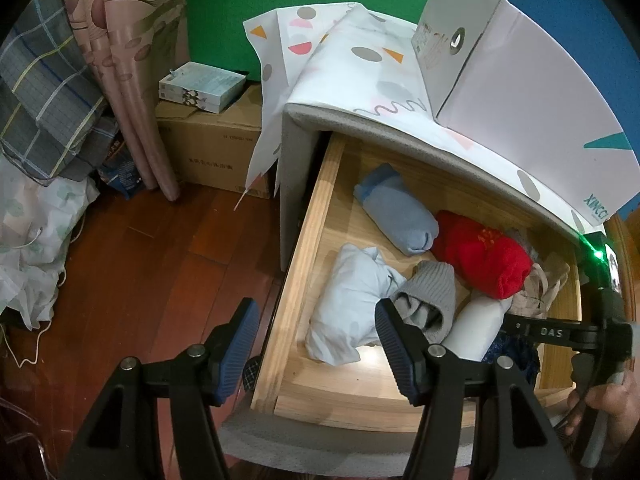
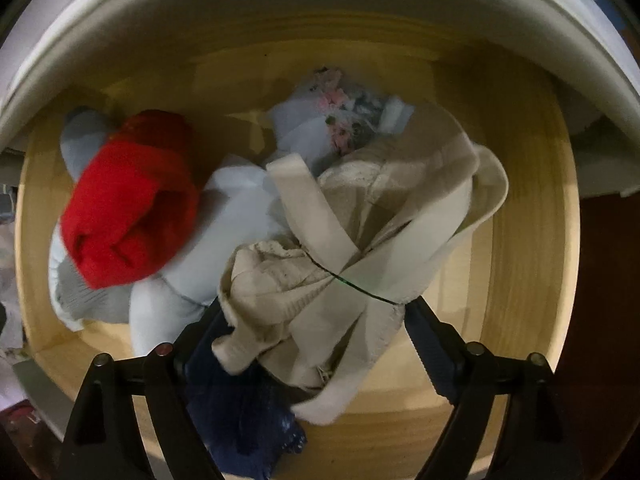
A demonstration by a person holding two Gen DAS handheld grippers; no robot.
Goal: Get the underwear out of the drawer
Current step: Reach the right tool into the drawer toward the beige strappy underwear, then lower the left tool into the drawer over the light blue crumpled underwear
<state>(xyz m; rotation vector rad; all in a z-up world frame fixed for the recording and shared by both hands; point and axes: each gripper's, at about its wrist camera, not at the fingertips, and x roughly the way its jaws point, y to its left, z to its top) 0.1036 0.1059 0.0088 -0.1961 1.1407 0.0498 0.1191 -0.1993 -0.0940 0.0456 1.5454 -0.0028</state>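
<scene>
Cream-coloured underwear (image 2: 320, 264), a crumpled piece with broad straps, fills the near middle of the right wrist view and lies in the right half of the drawer (image 2: 528, 240), towards its front edge. Right gripper (image 2: 316, 336) points down over it with jaws spread wide, one finger at each side of the bundle; the pads do not look pressed in, so I judge it not yet gripped. A dark blue garment (image 2: 248, 428) lies under the cream one at the front edge.

Beside it to the left sit a pale blue-white cloth (image 2: 224, 216) and a red rolled item (image 2: 124, 204); a floral piece (image 2: 340, 116) lies nearer the drawer's back.

From the left wrist view, the left gripper (image 1: 316, 344) hangs about half open and empty above the drawer's front left corner, its fingers astride the left wall. The grey knitted roll (image 1: 428, 292) and a light blue roll (image 1: 396, 212) lie further in.

Progress: the drawer stands open and the reach is made. Closing on the garment and lifting it out remain.
</scene>
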